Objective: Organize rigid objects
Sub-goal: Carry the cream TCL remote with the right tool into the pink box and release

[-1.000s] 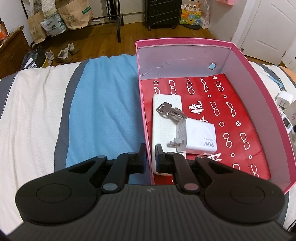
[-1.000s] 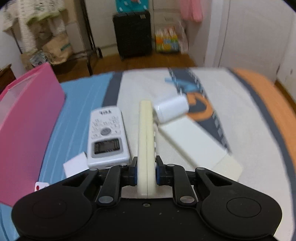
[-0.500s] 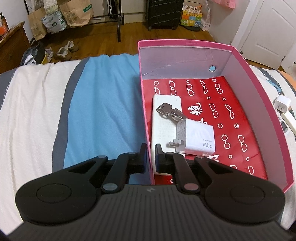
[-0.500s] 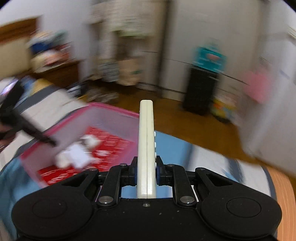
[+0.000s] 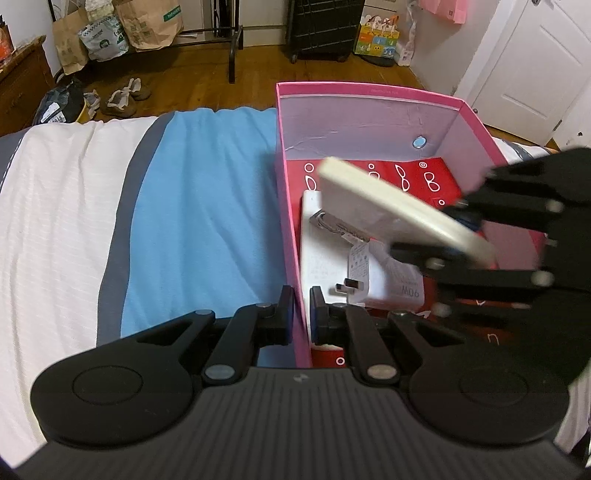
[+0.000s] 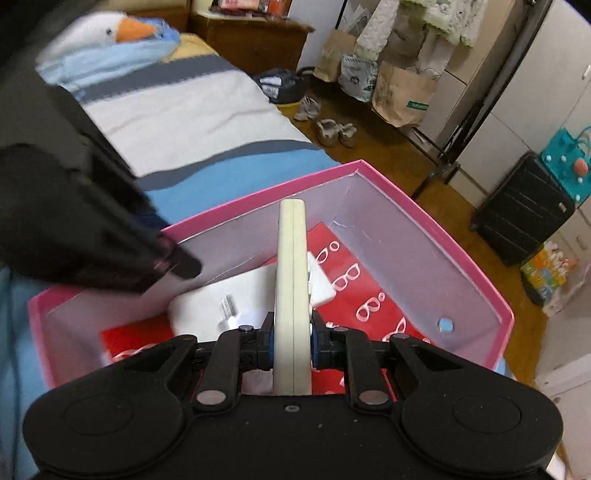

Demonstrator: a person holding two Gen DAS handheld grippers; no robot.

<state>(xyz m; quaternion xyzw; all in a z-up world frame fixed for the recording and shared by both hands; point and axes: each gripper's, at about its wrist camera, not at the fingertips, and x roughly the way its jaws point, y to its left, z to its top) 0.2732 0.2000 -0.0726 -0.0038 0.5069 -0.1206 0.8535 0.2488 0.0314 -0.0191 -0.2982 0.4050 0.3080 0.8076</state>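
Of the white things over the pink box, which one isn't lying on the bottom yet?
The cream remote, clamped edge-up in the right gripper above the pink box. The flat white power bank and the 90W charger on it lie inside.

Matt black plastic on the left claw (image 5: 302, 317) and right claw (image 6: 293, 341), with dull metal rivets and ribbed body. Cardboard box (image 5: 286, 206), glossy pink outside, pale matt walls inside, red printed paper lining (image 5: 436, 181) on the bottom. Cream remote (image 6: 292, 295), smooth hard plastic with a slight sheen. White charger (image 5: 384, 284), smooth plastic, metal prongs. Grey metal clip (image 5: 332, 223), shiny. Bed cover (image 5: 192, 221), soft woven cloth, finely ribbed, matt. Wooden floor (image 5: 207, 62), polished. Brown paper bags (image 5: 151, 22), creased.
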